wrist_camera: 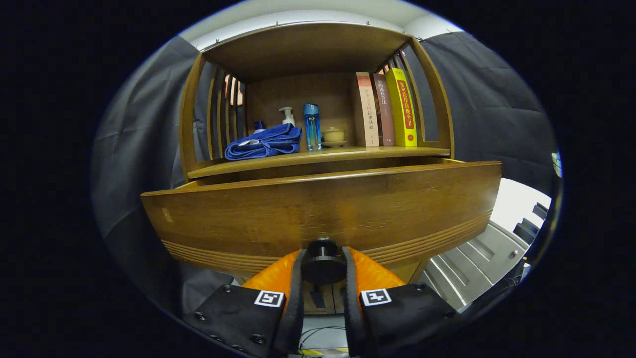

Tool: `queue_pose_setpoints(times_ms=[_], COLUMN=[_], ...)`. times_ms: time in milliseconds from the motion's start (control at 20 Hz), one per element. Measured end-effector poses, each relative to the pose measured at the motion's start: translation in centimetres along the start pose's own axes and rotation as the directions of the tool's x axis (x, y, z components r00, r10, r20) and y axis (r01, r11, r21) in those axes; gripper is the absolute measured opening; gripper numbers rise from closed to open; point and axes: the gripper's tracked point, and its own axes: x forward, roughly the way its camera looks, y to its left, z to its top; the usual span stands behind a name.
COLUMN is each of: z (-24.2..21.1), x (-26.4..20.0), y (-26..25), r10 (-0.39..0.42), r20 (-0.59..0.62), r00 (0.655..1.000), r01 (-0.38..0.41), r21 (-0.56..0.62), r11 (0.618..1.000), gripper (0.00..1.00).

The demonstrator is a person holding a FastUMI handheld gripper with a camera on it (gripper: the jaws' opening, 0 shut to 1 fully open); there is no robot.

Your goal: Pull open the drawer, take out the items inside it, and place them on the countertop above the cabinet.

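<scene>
A wooden drawer front (323, 209) stands pulled out from the cabinet, so a gap shows between its top edge and the countertop (318, 159) behind it. The drawer's inside is hidden by its front panel. A round dark knob (323, 263) sits low on the drawer front. My gripper (323, 271) is shut on that knob, one finger on each side of it.
On the countertop lie a folded blue towel (266, 143), a white pump bottle (286, 117), a blue bottle (312, 127), a small lidded cup (334, 135) and three upright books (387, 109). Slatted wooden sides and a top shelf (308, 49) enclose the countertop. A grey cabinet (477, 258) stands lower right.
</scene>
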Motion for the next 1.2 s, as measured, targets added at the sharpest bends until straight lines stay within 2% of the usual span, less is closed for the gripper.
queue_pose_setpoints(times_ms=[500, 900, 1200], z=[-0.8, -1.7, -1.7], x=[-3.4, -3.7, -3.7], y=[0.0, 0.0, 0.0], r10=[-0.017, -0.014, -0.013], r20=[-0.015, -0.01, -0.001], r00=[1.0, 1.0, 1.0], r01=[0.017, 0.014, 0.013], r21=[0.027, 0.021, 0.01], r11=[0.999, 1.0, 1.0], gripper=[0.43, 0.43, 0.49])
